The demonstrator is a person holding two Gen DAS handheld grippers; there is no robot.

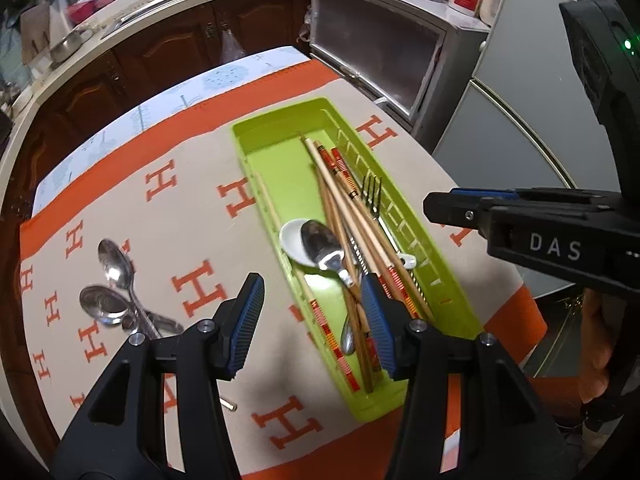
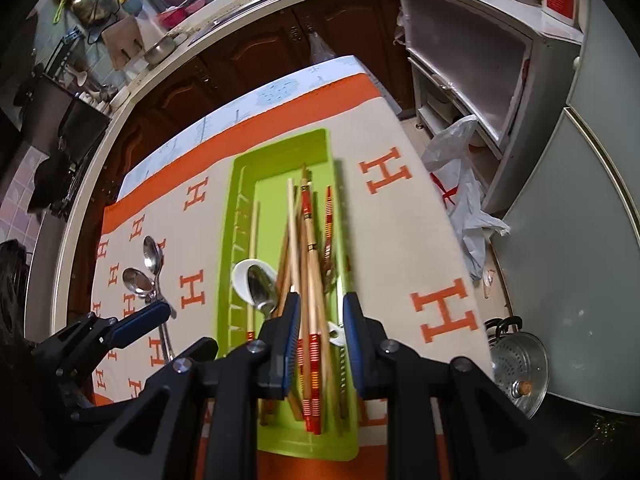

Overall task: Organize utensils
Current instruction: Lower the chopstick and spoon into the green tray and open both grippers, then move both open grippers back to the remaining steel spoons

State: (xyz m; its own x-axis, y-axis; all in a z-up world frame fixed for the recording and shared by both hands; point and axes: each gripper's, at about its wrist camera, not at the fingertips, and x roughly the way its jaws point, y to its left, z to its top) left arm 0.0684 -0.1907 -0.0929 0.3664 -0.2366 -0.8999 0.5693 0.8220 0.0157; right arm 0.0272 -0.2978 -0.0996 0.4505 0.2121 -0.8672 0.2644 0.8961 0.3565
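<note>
Left wrist view: the left gripper (image 1: 314,316) hung above the near end of the green tray (image 1: 256,128), fingers spread wide with nothing between them. The tray lay lengthwise on the orange-and-beige H-print cloth (image 1: 192,216) and held a loose pile of chopsticks (image 1: 340,196), a fork (image 1: 374,196), a white ceramic spoon (image 1: 292,240) and a metal spoon (image 1: 324,246) resting over it. Two loose metal spoons (image 1: 114,284) lay crossed on the cloth, well apart from the tray on its left. One small pale end showed on the cloth behind the left finger; what it was could not be told. The right gripper (image 1: 436,204) reached in from the right, its tip seen side-on.

Right wrist view: the right gripper (image 2: 320,336) hovered over the tray's near end, fingers parted either side of the chopstick bundle (image 2: 306,240); whether the pads touched any stick could not be made out, and motion blur smeared the sticks. The left gripper (image 2: 160,312) hid the handles of the loose spoons (image 2: 142,268).

Judgement: sorting was well along, with the two spoons outstanding. The next move likely calls for the left gripper to travel left, drop over a spoon handle and close; the crossed handles could drag both.
</note>
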